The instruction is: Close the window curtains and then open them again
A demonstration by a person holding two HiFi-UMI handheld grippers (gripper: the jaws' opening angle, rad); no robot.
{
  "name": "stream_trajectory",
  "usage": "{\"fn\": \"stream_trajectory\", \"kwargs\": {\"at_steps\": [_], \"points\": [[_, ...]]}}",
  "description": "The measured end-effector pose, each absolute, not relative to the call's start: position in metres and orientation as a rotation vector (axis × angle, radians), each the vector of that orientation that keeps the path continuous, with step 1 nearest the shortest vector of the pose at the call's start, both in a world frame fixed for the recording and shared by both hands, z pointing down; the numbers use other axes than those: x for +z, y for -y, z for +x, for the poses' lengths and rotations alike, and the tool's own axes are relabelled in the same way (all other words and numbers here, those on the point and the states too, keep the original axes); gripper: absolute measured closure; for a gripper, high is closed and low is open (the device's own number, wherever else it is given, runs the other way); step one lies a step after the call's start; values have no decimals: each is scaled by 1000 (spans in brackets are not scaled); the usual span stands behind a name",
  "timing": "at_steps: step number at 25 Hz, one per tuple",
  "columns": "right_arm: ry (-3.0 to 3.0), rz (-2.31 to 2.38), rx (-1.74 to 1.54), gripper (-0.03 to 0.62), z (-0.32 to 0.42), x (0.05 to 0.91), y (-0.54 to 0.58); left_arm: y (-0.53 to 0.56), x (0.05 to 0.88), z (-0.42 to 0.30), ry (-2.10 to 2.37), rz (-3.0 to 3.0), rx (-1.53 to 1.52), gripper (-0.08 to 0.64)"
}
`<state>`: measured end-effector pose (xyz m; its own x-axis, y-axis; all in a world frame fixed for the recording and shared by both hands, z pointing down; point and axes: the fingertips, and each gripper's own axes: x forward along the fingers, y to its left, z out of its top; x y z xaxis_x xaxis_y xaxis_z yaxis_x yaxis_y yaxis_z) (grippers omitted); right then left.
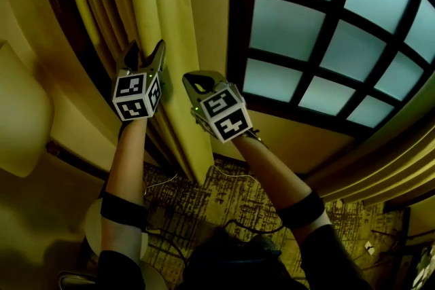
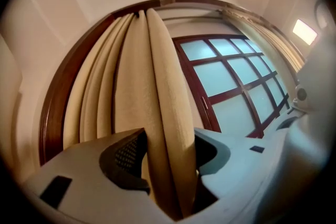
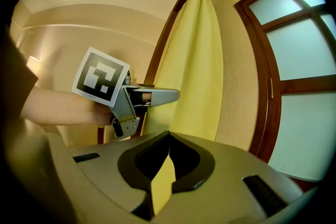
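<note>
Pinching curtain (image 2: pixel 157 71) folds in left claw (image 2: pixel 169 134), right claw (image 3: pixel 168 136) clamped on its edge, paned window (image 1: pixel 319 24) beside

Your left gripper (image 1: pixel 145 51) and right gripper (image 1: pixel 192 83) are grey, wedge-shaped shells. Black dimpled pads (image 2: pixel 127 153) line the inside of their jaws. Each gripper carries a white cube (image 1: pixel 138 97) printed with black square markers. A bare metal bracket (image 3: pixel 124 110) with small screws sits under the left one's cube. You wear black bands (image 1: pixel 124 209) round both forearms, and dark sleeves (image 1: pixel 332 260) below them.
</note>
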<state>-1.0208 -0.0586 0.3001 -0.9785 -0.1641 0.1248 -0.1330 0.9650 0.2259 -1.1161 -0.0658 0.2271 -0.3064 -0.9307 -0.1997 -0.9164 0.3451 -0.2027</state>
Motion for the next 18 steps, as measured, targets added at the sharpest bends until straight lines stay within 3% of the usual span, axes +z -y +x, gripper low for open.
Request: {"fn": "stream_trajectory", "kwargs": {"at_steps": [3, 6, 18], "points": [[2970, 229, -327, 589, -1021, 300, 59, 65, 227, -1111, -2325, -1668, -48, 452], [2972, 243, -322, 589, -1021, 295, 64, 69, 224, -1104, -2306, -1702, -42, 532], [2973, 378, -294, 586, -992, 286, 90, 97, 222, -1051, -2117, -1780, -223, 545]]}}
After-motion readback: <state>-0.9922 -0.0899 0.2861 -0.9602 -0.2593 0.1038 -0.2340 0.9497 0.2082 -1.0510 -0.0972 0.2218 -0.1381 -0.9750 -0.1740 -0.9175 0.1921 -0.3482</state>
